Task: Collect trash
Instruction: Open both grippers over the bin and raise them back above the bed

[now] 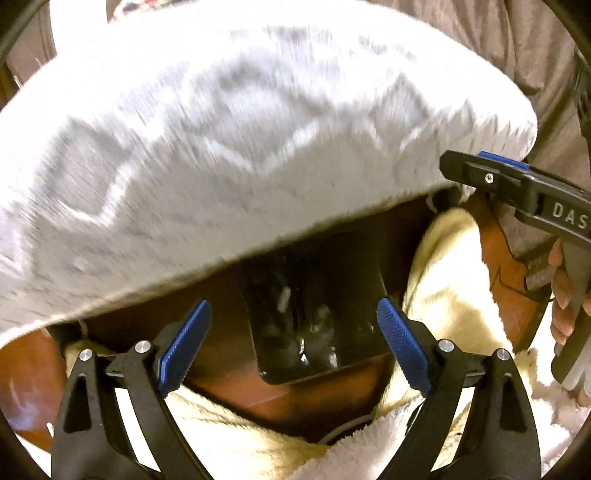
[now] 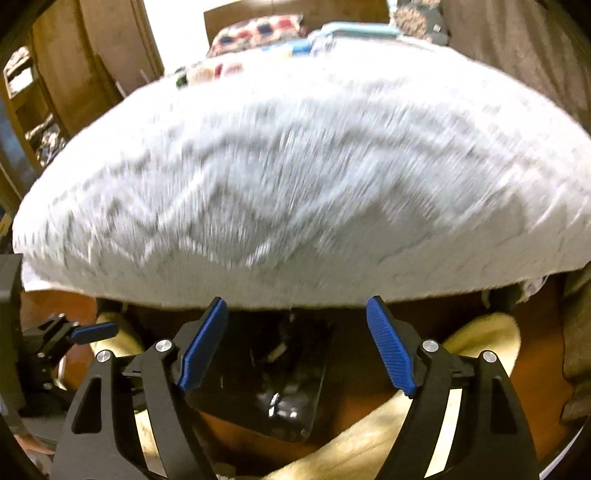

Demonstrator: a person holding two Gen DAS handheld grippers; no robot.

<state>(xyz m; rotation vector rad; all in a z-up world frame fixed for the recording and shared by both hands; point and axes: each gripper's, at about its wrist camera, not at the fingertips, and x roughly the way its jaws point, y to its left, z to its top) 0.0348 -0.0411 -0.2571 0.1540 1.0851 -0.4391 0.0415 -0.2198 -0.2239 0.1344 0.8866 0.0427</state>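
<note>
A black bin lined with a glossy black bag [image 1: 314, 325] stands on the brown floor under the edge of a bed; small pale scraps lie inside it. It also shows in the right wrist view [image 2: 280, 380]. My left gripper [image 1: 295, 343] is open and empty, hovering just above the bin's mouth. My right gripper [image 2: 295, 343] is open and empty, above the bin from the other side. The right gripper's fingers [image 1: 480, 170] show at the right edge of the left wrist view; the left gripper [image 2: 92, 330] shows at the left of the right wrist view.
A bed with a fluffy white and grey patterned blanket [image 1: 240, 147] overhangs the bin. A cream fluffy rug [image 1: 450, 280] lies on the brown floor [image 1: 280, 398] around the bin. Wooden shelves [image 2: 33, 110] stand at the far left. Colourful pillows [image 2: 258, 29] lie at the bed's far end.
</note>
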